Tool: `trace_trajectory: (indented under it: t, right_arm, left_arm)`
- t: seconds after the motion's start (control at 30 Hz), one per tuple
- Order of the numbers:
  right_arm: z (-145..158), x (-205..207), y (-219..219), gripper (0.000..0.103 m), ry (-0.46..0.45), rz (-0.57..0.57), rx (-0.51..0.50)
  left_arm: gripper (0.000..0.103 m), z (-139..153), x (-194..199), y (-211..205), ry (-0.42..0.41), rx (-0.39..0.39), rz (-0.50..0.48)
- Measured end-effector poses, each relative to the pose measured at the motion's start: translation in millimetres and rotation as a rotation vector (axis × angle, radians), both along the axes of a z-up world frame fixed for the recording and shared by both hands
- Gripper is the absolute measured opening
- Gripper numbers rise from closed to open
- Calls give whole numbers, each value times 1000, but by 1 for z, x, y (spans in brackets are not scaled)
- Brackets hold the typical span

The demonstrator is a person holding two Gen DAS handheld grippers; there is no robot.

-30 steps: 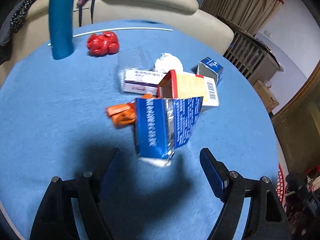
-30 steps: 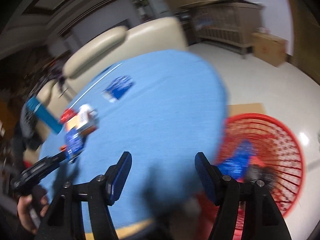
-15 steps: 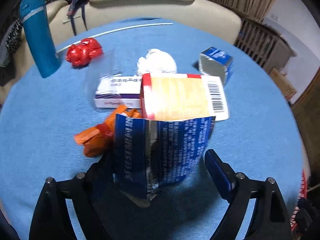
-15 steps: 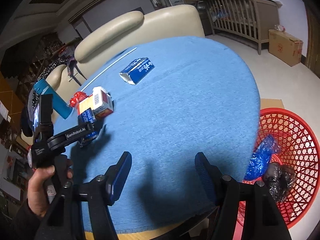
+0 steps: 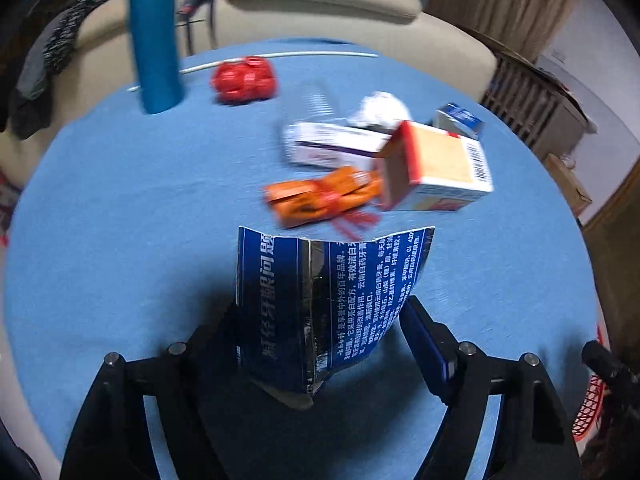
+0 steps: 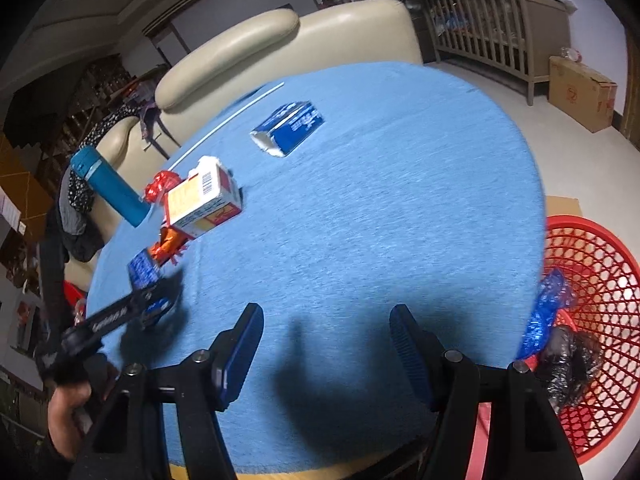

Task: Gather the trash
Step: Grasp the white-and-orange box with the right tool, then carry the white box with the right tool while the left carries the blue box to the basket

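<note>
a: left tool (image 5: 320, 320) state?
b: clamped on the blue toothpaste box (image 5: 320, 304), held above the blue counter (image 5: 120, 220), near side.
a: right tool (image 6: 326, 344)?
b: fingers apart, nothing between them, over the counter's near edge. red mesh basket (image 6: 600, 280) on the floor to the right, blue wrapper (image 6: 548, 312) inside.
a: rest of the trash?
b: orange wrapper (image 5: 320, 198), red-and-white carton (image 5: 436, 168) just beyond the box.
</note>
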State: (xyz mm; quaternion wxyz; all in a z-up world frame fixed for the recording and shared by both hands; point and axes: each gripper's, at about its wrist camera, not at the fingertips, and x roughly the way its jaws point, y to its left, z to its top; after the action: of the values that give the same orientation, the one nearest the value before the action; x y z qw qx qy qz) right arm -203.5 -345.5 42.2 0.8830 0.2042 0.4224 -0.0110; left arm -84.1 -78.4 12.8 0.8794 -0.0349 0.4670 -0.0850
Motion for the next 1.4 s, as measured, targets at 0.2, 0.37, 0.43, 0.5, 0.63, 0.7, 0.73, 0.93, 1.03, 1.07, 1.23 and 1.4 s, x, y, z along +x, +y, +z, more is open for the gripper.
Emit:
trace_trajectory:
  t: [0.2,0.37,0.43,0.5,0.63,0.7,0.73,0.93,1.03,1.07,1.23,1.4]
  right_arm:
    - [2,33,39,69,-1,108,-22]
    - [16,72,69,84,-53,161,-33]
    - [19,94,81,85,-46,178,-38]
    - [22,112,92,85,-49,195,-56]
    - [24,141,107,85,-55,203,-97]
    - [23,151,112,86,-46,204,-105]
    - [23,155,113,86,-44,207,-105]
    - [13,177,122,86,-23,201,-158]
    - [5,186,127,87,-5,209,-174]
    - [3,188,128,87,2,211,-183]
    - [-1,187,126,85,9,223,-180]
    - [2,164,115,85,-10,203,-144]
  left_arm:
    - [81,2,-6,23,-4,20,59]
    - [81,-5,-14,21,-18,58,62]
    - [80,-6,-15,21,-23,72,56]
    - [80,-7,-14,22,-30,85,49]
    - [79,-8,-14,22,-44,94,41]
    - [79,-7,-15,21,-49,96,39]
    - [79,-8,-16,21,-53,102,37]
    - [79,-8,-20,19,-66,119,33]
    - [79,-8,-21,18,-68,121,35]
    - [79,-8,-20,18,-69,121,35]
    - [79,-8,-21,17,-71,122,36]
    - [79,-8,-22,17,-72,123,36]
